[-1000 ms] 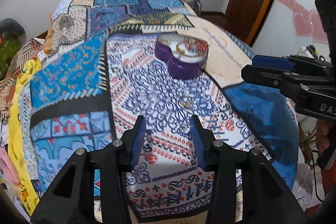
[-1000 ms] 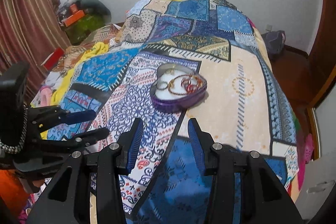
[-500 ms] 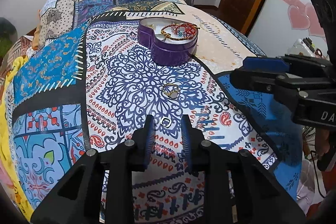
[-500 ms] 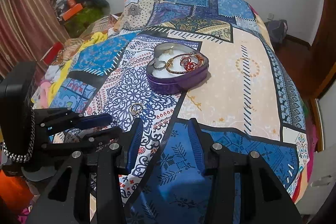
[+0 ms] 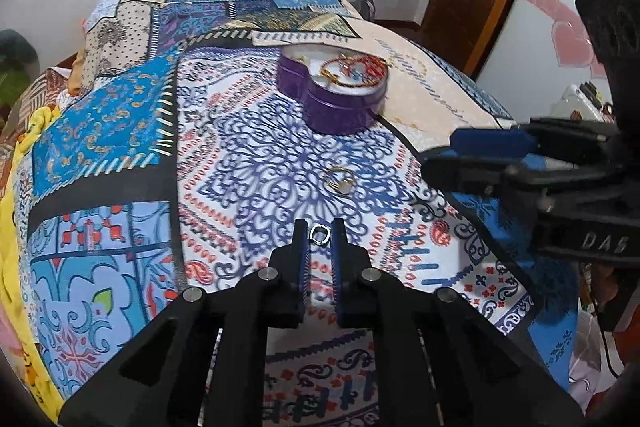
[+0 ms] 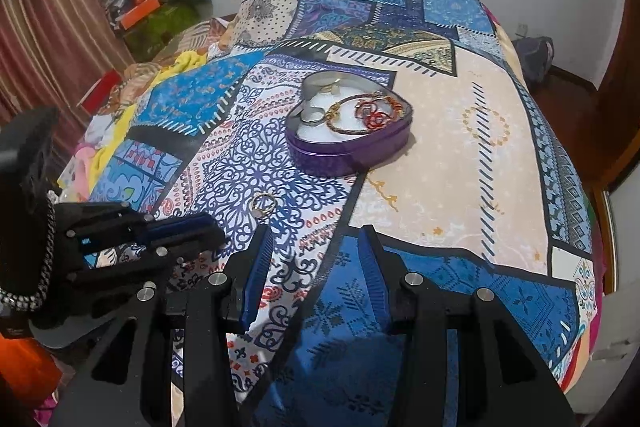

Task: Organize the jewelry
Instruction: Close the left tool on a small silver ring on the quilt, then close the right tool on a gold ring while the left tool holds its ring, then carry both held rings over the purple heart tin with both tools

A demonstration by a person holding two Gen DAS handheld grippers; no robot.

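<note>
The left gripper (image 5: 320,235) has its jaws drawn narrow around a small silver ring (image 5: 320,235), which sits between the fingertips; whether the pads actually press it cannot be told. Just ahead of these fingertips and slightly to the right, a gold ring (image 5: 340,180) lies on the patterned bedspread (image 5: 248,163). Farther ahead, a purple heart-shaped tin (image 5: 340,99) rests on the same cloth, holding a gold bangle (image 6: 356,119), red beaded pieces (image 6: 374,113) and further rings on a white lining.

The right gripper (image 6: 316,259) hangs above the bedspread with its jaws wide apart and nothing between them. The tin stands ahead of it; the gold ring lies just beyond its left fingertip. The left gripper appears at its left side.
</note>
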